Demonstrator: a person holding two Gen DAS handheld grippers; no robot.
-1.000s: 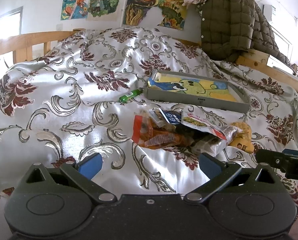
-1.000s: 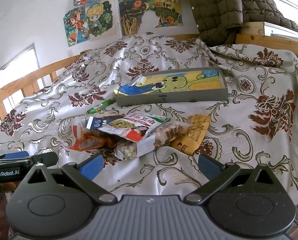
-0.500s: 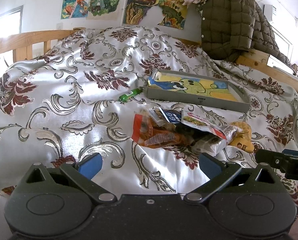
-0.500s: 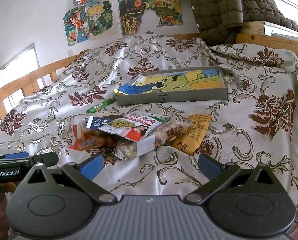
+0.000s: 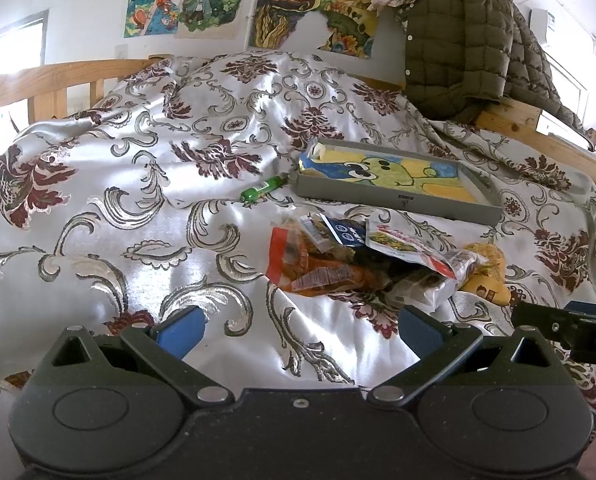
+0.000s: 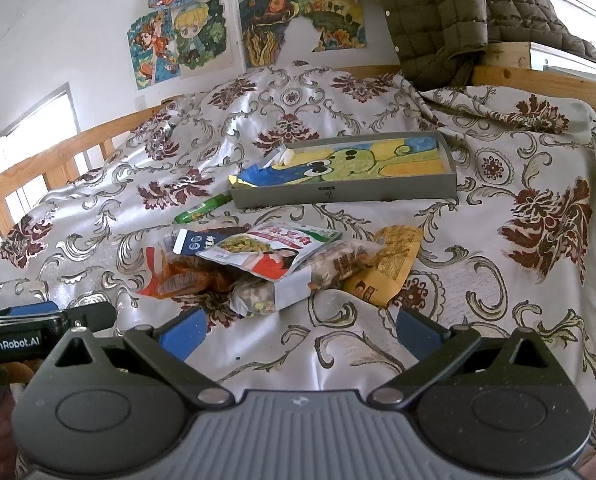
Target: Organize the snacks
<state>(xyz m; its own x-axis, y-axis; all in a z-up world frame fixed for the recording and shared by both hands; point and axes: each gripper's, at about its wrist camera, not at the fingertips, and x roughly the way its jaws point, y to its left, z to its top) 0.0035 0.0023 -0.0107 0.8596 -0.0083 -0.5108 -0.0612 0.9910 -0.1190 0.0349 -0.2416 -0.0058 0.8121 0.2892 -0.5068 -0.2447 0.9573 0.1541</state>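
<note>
Both claws, left gripper and right gripper, spread, empty; my risk: overlapping snack packets slide on slick bedspread, several lifting together.

Floral bedspread, snack packets, grey tray, green tube

Both wrist cameras are looking forward, low over the floral satin bedspread, toward the poster wall. Both are sharing the heap of crinkly snack packets and the grey cartoon-lined tray, the left view sitting leftward.
</note>
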